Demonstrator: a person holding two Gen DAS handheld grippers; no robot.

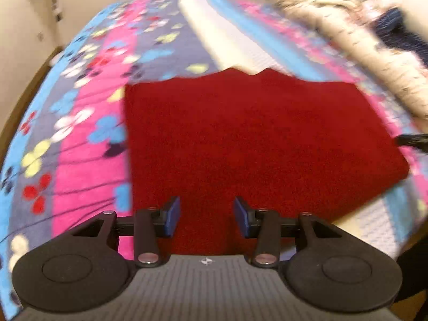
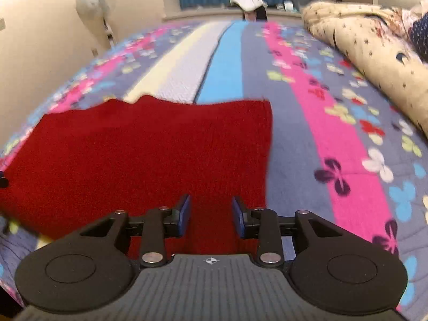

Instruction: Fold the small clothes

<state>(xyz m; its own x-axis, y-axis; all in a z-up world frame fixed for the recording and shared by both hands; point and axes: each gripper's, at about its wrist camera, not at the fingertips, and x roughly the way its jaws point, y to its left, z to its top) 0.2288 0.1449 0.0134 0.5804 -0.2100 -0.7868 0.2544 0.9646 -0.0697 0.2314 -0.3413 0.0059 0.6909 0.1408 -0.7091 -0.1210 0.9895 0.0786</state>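
Note:
A red knit garment (image 1: 256,144) lies flat on the flowered bedspread (image 1: 88,123); it looks folded into a rough rectangle. My left gripper (image 1: 207,218) is open and empty, above the garment's near edge close to its left side. In the right wrist view the same garment (image 2: 139,149) fills the left half. My right gripper (image 2: 211,218) is open and empty, above the garment's near edge close to its right side. A dark tip of the right gripper shows at the right edge of the left wrist view (image 1: 412,140).
A cream patterned quilt (image 2: 374,53) is bunched along the bed's right side, with a dark blue cloth (image 2: 420,37) on it. A white fan (image 2: 96,2) stands by the left wall. White items (image 2: 247,0) lie at the far end, before blue curtains.

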